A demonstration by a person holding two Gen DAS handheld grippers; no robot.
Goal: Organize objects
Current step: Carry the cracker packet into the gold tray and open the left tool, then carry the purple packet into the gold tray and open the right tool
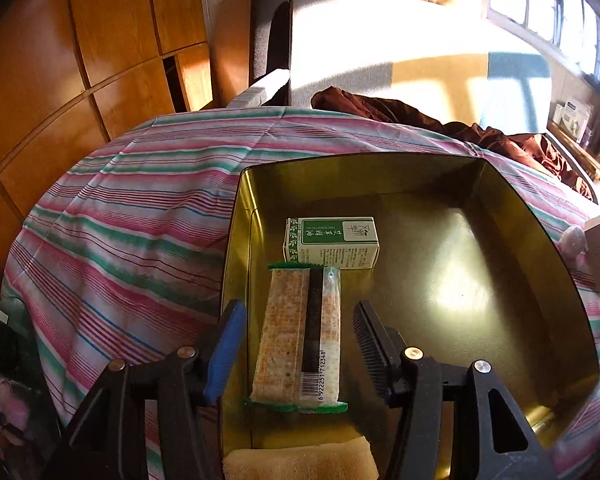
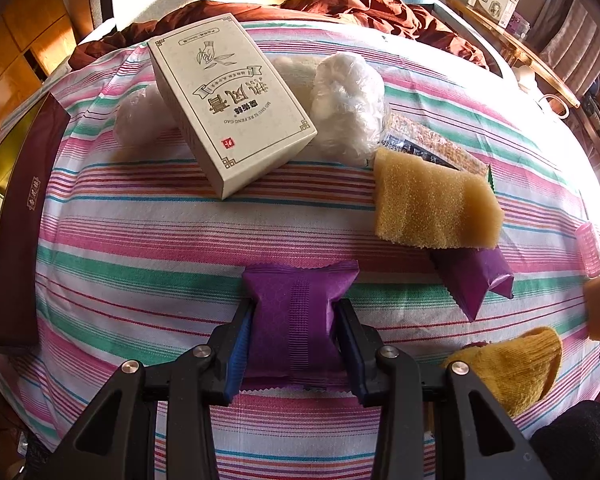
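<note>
In the left wrist view a gold tin box [image 1: 500, 216] sits on the striped cloth. Inside lie a green-and-white carton [image 1: 332, 242], a long snack packet [image 1: 300, 336] and a yellow sponge [image 1: 300, 462] at the near edge. My left gripper [image 1: 298, 316] is open, its fingers either side of the snack packet without touching it. In the right wrist view my right gripper [image 2: 295, 312] is shut on a purple packet [image 2: 296, 312] just above the striped cloth.
On the cloth lie a cream box [image 2: 230, 106], two white plastic bundles [image 2: 348, 104], a yellow sponge [image 2: 432, 204], a second purple packet [image 2: 476, 280], a mustard sock [image 2: 516, 364] and a snack packet [image 2: 432, 144]. The tin's maroon side [image 2: 24, 220] is at left.
</note>
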